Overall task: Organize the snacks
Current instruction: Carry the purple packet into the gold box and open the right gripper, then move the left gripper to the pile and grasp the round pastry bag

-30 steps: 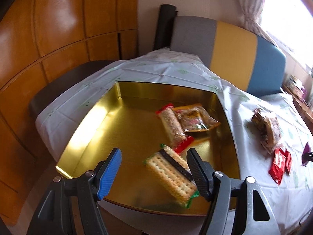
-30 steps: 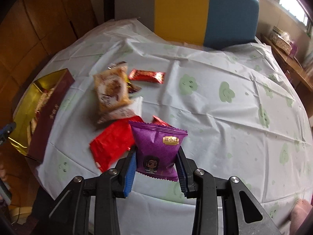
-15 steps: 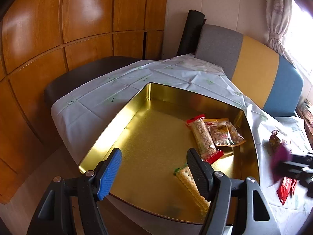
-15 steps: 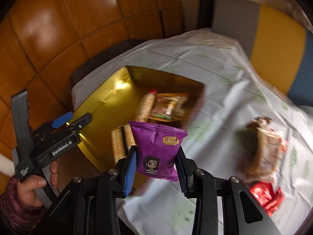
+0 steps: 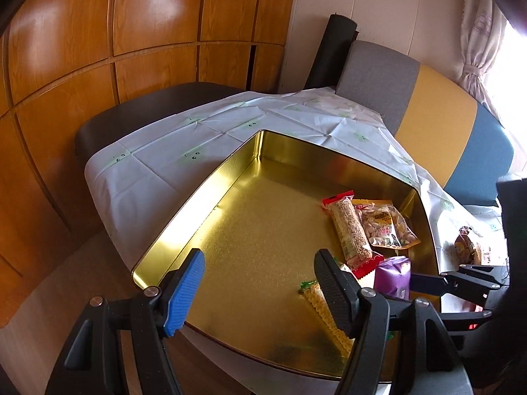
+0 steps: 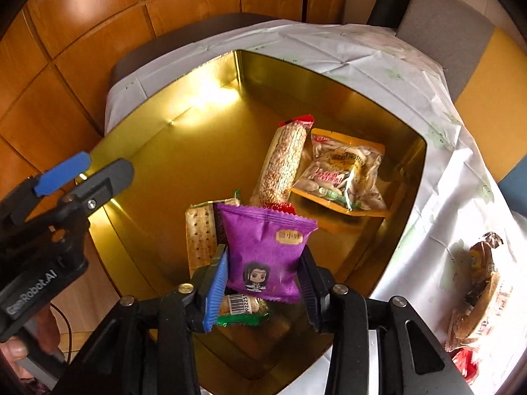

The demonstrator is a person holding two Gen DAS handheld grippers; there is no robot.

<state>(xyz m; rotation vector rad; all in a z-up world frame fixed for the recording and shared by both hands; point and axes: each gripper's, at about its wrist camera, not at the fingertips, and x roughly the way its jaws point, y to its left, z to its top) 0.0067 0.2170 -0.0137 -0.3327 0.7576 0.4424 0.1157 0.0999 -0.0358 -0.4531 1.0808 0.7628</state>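
Purple packet [image 6: 266, 256] upright, long axis vertical, between the right hand-held gripper [image 6: 262, 283]

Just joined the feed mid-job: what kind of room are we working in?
Probably a home dining area: a table under a white patterned tablecloth, a grey, yellow and blue upholstered chair, and a curtained window.
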